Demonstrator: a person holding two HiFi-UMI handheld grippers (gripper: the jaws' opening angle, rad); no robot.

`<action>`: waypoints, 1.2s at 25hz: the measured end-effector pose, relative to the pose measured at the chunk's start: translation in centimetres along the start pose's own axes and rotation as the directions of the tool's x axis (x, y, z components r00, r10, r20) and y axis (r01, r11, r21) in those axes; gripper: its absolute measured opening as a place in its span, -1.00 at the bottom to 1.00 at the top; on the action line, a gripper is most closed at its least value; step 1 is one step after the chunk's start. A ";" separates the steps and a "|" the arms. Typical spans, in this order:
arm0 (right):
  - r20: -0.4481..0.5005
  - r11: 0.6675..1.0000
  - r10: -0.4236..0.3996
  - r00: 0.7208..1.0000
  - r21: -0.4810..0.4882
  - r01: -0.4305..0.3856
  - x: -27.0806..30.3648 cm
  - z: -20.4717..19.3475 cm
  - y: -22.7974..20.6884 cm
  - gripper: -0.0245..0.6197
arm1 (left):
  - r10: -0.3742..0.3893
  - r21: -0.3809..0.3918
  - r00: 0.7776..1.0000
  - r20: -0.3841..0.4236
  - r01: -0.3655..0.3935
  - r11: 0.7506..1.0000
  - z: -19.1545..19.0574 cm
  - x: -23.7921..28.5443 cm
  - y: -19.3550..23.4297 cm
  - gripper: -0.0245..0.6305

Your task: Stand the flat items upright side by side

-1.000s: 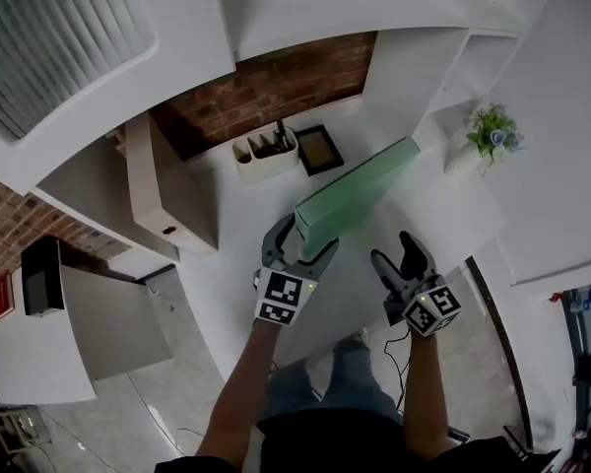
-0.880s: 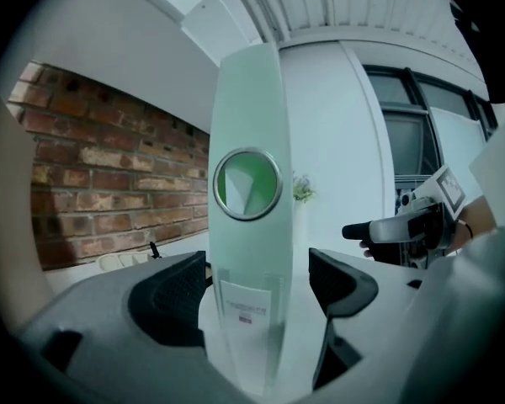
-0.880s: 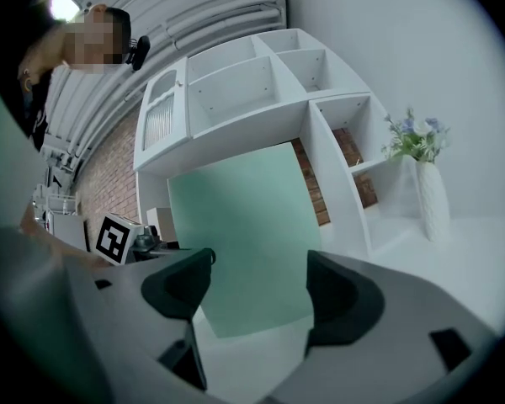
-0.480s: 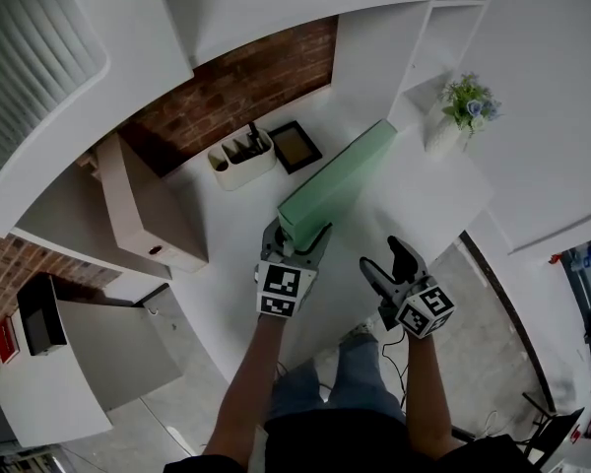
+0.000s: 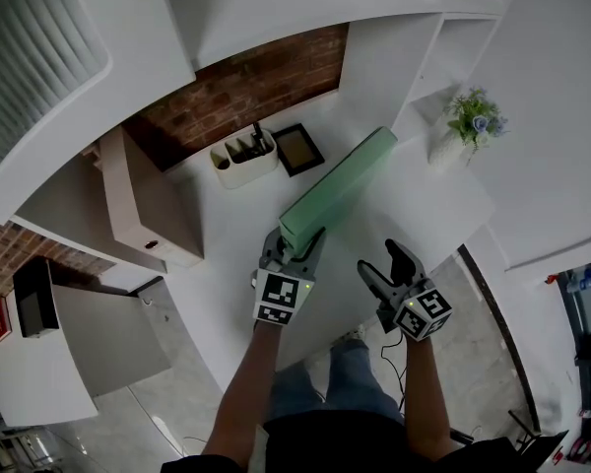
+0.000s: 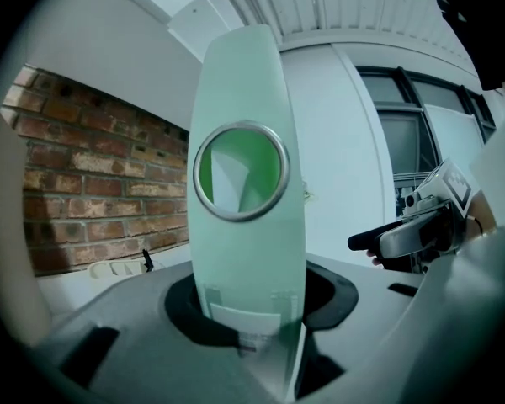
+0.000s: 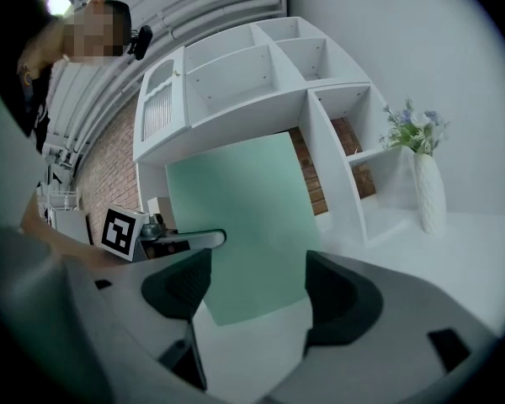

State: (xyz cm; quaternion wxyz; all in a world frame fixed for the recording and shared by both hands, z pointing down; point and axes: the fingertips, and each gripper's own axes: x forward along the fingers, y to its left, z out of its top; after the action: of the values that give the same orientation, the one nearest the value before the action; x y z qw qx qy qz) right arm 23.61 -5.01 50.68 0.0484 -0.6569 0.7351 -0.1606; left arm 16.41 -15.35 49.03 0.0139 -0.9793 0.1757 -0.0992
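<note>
Left tool (image 5: pixel 297 243) has just closed, pinching the green binder (image 5: pixel 337 187); right tool (image 5: pixel 379 259), at 3 o'clock, is spread. Keep it vertical, grip firm.

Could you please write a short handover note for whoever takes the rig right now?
Left claw: has just been closing, now clamped on the green binder at its spine.
Right claw: open, empty, beside that binder.
Green binder stands upright on the desk; beige binder looks upright at the desk's left, apart from it.
Done: both upright. Left: bring them side by side, then release.
</note>
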 end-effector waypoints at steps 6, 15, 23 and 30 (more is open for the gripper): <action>-0.041 0.998 0.064 0.997 -0.018 -0.065 0.8 0.5 -0.6 0.11 | 0.122 -0.039 0.992 0.012 -0.122 0.992 0.1 -1.2 0.8 -0.52; -0.106 0.975 0.214 0.971 -0.046 -0.219 3.4 1.0 0.4 0.11 | 0.353 -0.059 0.935 0.022 -0.351 0.935 0.5 -4.9 2.5 -0.54; -0.156 0.924 0.367 0.917 -0.056 -0.379 6.5 0.4 3.9 0.11 | 0.543 -0.087 0.839 0.034 -0.539 0.838 1.0 -9.1 5.4 -0.57; -0.190 0.874 0.463 0.866 -0.068 -0.482 8.9 0.2 6.4 0.11 | 0.642 -0.086 0.764 0.070 -0.636 0.767 2.3 -12.5 6.5 -0.59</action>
State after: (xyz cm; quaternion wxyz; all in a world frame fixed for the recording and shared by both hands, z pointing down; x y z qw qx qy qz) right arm 16.41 -13.24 49.85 -0.0131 -0.4427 0.8828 -0.1567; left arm 3.16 -17.15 44.01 0.0272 -0.8646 0.5004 -0.0364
